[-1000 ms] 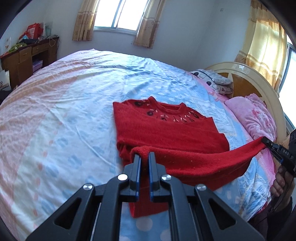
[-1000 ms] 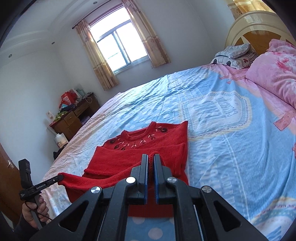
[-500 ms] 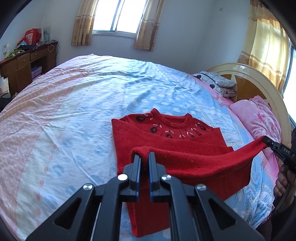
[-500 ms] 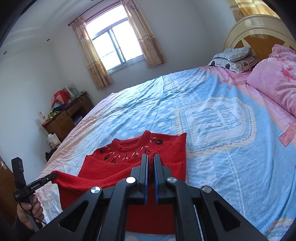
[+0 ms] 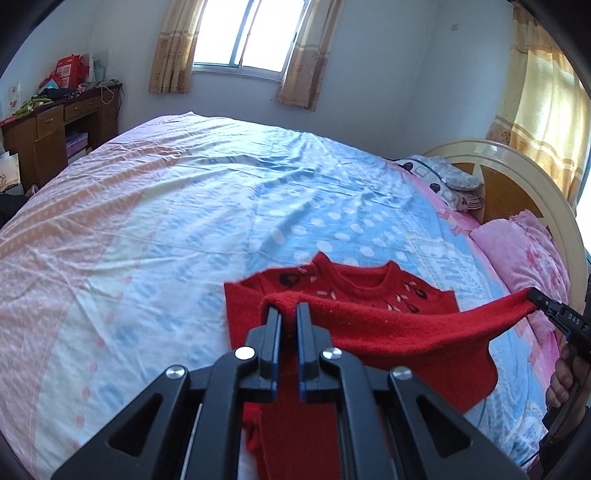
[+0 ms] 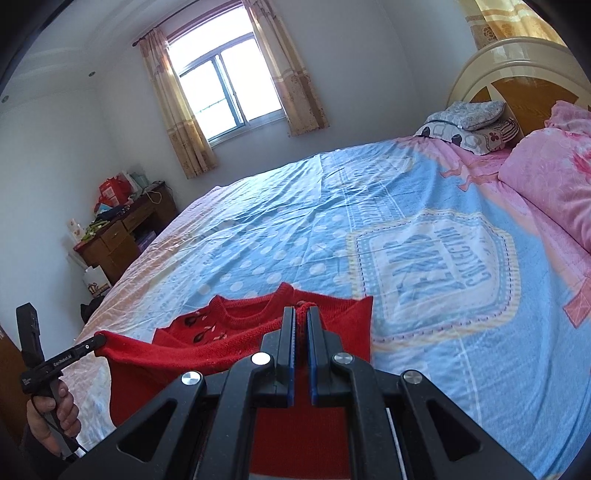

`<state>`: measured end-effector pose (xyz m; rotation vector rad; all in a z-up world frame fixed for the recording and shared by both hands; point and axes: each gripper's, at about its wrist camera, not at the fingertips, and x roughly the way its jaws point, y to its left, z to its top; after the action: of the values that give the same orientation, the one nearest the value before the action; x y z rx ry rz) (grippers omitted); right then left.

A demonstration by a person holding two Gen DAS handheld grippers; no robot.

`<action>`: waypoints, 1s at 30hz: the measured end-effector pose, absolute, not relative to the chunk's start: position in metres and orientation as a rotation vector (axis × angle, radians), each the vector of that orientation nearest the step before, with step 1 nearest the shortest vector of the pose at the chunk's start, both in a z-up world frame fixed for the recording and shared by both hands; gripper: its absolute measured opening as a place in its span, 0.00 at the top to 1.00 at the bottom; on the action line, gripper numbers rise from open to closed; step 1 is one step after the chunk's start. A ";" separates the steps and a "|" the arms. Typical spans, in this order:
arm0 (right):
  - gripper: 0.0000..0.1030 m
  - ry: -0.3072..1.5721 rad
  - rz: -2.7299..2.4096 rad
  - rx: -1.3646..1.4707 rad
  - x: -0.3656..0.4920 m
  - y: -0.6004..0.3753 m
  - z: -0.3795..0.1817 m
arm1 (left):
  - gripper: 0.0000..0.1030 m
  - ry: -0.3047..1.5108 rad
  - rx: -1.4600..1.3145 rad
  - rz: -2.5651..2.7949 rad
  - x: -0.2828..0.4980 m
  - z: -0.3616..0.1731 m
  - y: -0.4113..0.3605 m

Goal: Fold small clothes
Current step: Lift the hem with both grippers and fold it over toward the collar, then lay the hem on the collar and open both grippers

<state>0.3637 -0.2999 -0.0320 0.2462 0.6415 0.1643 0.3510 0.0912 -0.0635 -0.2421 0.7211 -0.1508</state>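
Both tongs, left tongs (image 5: 289,308) and right tongs (image 6: 300,314), are clamped on the red sweater's (image 5: 388,332) hem corners, which have risen and travelled toward the collar beyond them, above the bed (image 5: 147,221); the bottom-up fold looks nearly made.

1. A wide bed (image 5: 184,206) is covered by a blue and pink dotted sheet
2. Daylight is admitted through a curtained window (image 5: 247,33) set in a white wall
3. A cluttered wooden desk (image 5: 59,122) is placed beside the bed
4. Pillows (image 6: 469,125) are stacked against a curved headboard (image 5: 517,173)
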 end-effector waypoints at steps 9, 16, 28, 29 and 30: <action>0.96 0.710 0.108 0.218 0.424 -0.295 -0.057 | 0.93 0.815 -0.234 -0.106 0.400 -0.101 0.089; 0.96 0.765 0.081 0.177 0.461 -0.291 -0.079 | 0.93 0.845 -0.201 -0.092 0.427 -0.119 0.087; 0.95 0.910 0.066 0.167 0.523 -0.290 -0.129 | 0.85 0.905 -0.201 -0.056 0.457 -0.145 0.095; 0.95 0.921 0.068 0.159 0.526 -0.289 -0.132 | 0.85 0.910 -0.214 -0.061 0.457 -0.147 0.097; 0.94 0.927 0.072 0.163 0.529 -0.290 -0.135 | 0.84 0.907 -0.235 -0.059 0.455 -0.148 0.100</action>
<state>0.5294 -0.2902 -0.1351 0.1635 0.9266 0.0723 0.4548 0.1002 -0.1477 -0.2354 0.9073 -0.0589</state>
